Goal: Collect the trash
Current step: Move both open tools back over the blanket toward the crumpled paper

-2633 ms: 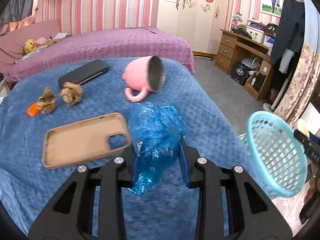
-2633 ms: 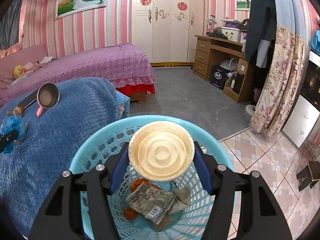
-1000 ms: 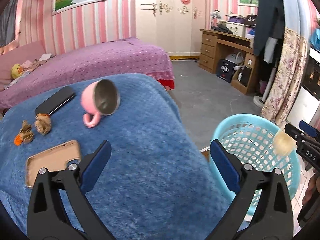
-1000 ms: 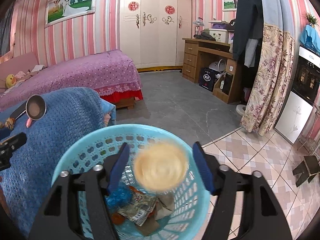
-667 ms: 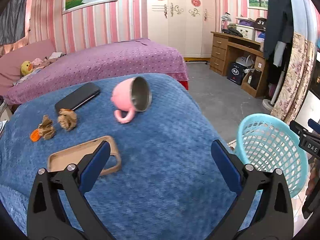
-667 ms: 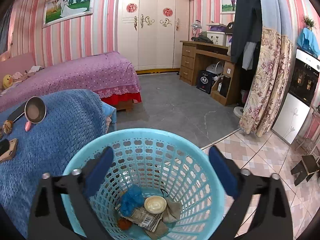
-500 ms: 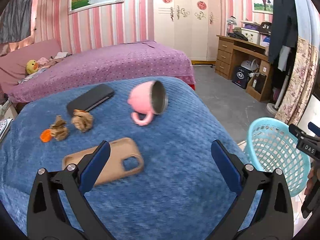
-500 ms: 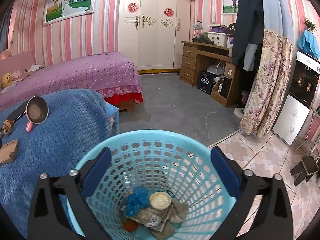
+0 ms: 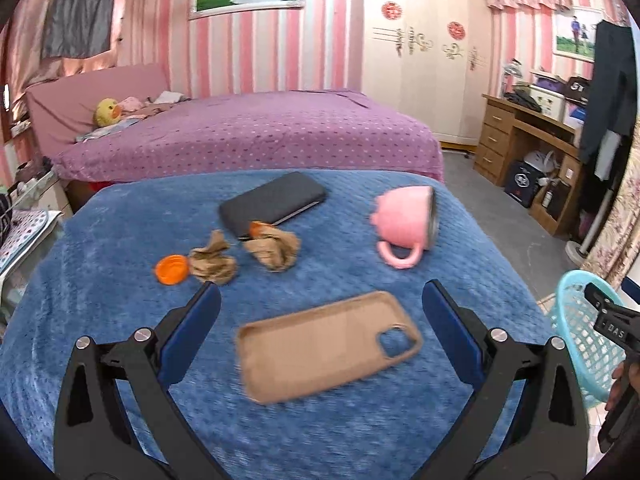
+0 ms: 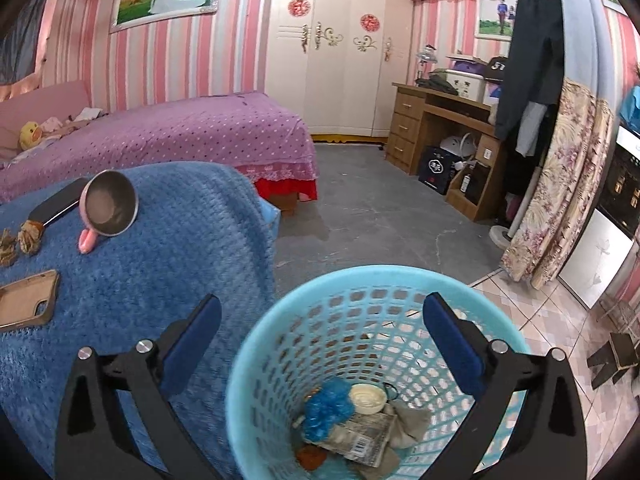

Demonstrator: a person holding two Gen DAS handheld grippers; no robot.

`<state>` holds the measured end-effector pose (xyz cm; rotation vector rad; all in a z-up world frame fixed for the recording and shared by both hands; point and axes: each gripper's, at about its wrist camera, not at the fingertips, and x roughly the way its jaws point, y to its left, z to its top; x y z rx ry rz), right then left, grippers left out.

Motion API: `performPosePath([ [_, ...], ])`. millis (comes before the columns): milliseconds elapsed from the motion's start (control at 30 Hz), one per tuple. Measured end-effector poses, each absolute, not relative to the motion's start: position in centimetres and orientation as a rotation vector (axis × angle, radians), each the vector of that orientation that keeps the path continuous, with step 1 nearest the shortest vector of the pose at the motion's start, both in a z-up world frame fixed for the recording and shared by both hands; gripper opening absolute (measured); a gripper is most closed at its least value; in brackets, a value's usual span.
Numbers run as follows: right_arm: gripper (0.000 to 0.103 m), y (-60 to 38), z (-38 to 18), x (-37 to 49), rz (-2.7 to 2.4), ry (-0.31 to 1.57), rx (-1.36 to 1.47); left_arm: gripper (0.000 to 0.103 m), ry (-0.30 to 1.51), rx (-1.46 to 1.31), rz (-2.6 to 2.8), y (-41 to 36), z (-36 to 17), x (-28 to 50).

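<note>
Near the blue blanket's [image 9: 100, 320] far-left edge lie an orange plastic cap [image 9: 172, 270] and two crumpled brown paper wads [image 9: 212, 266], likely light and soft, pinchable mid-bulge; both left gripper [image 9: 320, 308] and right gripper [image 10: 320, 316] gape empty, the latter over the turquoise mesh basket [image 10: 280, 320].

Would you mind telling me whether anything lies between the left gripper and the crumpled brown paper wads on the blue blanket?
The left gripper is open over the tan phone case, which lies just short of the paper wads. The case lies flat, so passing above it looks feasible; nothing taller intervenes.
</note>
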<state>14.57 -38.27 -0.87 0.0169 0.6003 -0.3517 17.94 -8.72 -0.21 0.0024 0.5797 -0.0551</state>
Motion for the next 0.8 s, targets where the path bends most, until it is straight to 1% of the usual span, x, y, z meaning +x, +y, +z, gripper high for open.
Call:
performPosePath([
  [467,0.099,-34.1,-1.4,16.5,-0.308,0.625,0.016,0.097,0.644,-0.041,0.063,-1.3,-2.7,20.3],
  [800,0.099,-30.9,-2.1,17.5,-0.281,0.639,-0.055,0.097,0.673,-0.054,0.096,0.9,-3.9,21.3],
])
